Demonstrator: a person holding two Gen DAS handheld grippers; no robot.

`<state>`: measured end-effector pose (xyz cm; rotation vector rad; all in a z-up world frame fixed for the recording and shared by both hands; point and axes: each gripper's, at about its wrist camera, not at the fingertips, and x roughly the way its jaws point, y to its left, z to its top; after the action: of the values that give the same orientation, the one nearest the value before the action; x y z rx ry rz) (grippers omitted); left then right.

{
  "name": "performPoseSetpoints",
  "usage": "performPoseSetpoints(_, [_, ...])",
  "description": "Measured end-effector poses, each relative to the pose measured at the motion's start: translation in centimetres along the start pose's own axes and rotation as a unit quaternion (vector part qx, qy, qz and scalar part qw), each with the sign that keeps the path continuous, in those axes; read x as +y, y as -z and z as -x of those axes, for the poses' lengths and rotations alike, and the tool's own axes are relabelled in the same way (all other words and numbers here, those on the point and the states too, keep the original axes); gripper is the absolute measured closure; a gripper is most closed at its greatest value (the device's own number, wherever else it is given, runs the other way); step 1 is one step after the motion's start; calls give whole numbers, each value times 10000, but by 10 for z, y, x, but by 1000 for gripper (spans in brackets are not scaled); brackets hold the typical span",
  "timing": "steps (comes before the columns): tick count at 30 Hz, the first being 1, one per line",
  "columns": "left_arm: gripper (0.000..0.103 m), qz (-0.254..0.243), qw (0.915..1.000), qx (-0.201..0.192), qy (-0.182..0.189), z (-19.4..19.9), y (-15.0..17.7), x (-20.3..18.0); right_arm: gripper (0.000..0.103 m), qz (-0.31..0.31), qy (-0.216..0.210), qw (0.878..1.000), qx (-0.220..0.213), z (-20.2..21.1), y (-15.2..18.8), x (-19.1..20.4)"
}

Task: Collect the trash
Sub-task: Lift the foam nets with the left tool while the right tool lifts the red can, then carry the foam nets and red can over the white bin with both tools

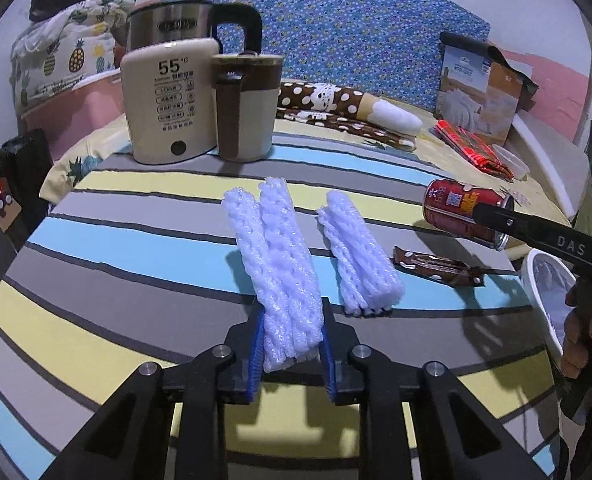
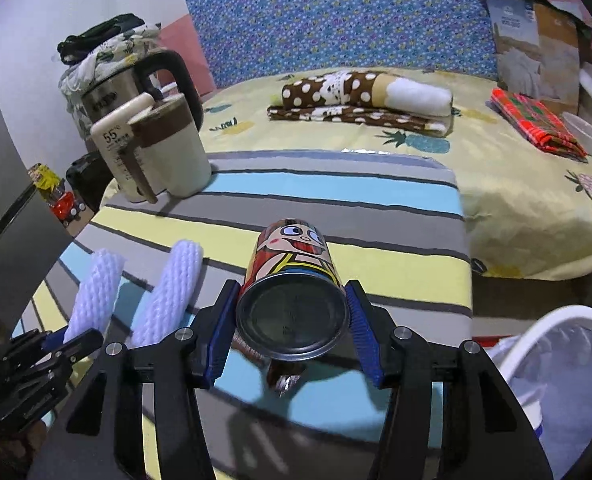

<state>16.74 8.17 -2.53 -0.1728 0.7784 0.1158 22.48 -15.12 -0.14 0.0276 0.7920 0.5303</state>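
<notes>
My left gripper [image 1: 292,314] is shut on the near end of a white foam net sleeve [image 1: 280,248], which slants up off the striped table [image 1: 116,280]. A second foam net [image 1: 355,256] lies just to its right, and a brown snack wrapper [image 1: 435,268] lies beyond that. In the right wrist view my right gripper [image 2: 292,308] is shut on a red cartoon-printed can [image 2: 292,256], whose base faces the camera. The same can [image 1: 459,212] shows tilted at the table's right side. A white lined bin [image 2: 567,316] stands low on the right.
A steel kettle [image 1: 168,24], a beige warmer [image 1: 164,96] and a brown-and-cream mug [image 1: 244,108] stand at the table's far left. Behind on the bed lie a folded dotted cloth [image 1: 335,108], a box [image 1: 479,92], a red plaid cloth [image 1: 471,148] and a small white bowl [image 1: 511,160].
</notes>
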Motion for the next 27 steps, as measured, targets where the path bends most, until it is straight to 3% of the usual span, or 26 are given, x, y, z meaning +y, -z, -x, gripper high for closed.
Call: performPoseSetpoints(27, [80, -566, 9968, -327, 450, 73, 27, -53, 48, -367, -68, 9980, -515, 81, 51, 7])
